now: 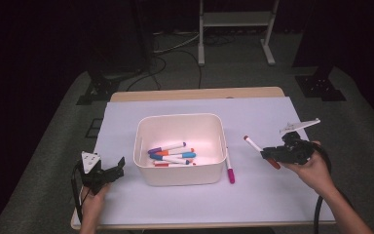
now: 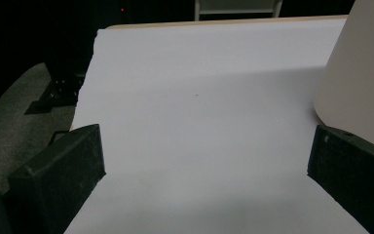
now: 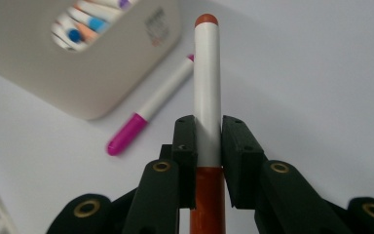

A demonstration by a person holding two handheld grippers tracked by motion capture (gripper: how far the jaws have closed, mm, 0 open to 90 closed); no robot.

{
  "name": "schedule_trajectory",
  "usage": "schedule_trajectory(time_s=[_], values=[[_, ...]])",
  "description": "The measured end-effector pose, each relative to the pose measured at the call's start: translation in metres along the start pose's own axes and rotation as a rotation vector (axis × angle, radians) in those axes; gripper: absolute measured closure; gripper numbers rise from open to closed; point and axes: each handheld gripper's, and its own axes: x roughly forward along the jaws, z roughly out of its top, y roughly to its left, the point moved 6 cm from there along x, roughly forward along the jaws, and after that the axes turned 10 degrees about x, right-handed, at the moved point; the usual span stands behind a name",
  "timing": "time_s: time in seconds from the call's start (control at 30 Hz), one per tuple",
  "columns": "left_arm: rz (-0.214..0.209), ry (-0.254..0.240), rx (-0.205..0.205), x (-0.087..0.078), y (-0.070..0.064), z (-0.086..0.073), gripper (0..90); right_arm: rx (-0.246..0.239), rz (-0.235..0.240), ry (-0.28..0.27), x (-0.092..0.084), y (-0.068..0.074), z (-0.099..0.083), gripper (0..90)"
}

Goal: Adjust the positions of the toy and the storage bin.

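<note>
Our right hand-held gripper (image 1: pixel 268 155) is clamped across the white plastic marker with the orange-red cap (image 3: pixel 207 97), lifted right of the cream rectangular plastic bin (image 1: pixel 180 180); its long axis points toward that bin. Our left hand-held gripper (image 1: pixel 108 174), jaws wide and empty, rests left of the bin.

One white bin (image 1: pixel 180 146) sits at the frame's centre. Inside it lie about five markers (image 1: pixel 171 154), overlapping, so the count is uncertain. One pink-capped marker (image 1: pixel 229 168) lies just right of the bin. One orange-capped marker (image 1: pixel 262 151) is at centre right. Two tongs: lower left (image 1: pixel 118 168), centre right (image 1: pixel 267 154).
</note>
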Motion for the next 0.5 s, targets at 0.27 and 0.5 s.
schedule_trajectory(time_s=[0.27, 0.5], values=[[0.000, -0.001, -0.003, 0.000, 0.000, 0.000, 0.0, -0.086, 0.071, -0.037, -0.028, 0.043, 0.029, 76.0], [-0.001, -0.001, 0.000, 0.000, 0.000, 0.000, 0.0, -0.191, 0.143, -0.040, -0.036, 0.089, 0.062, 76.0]])
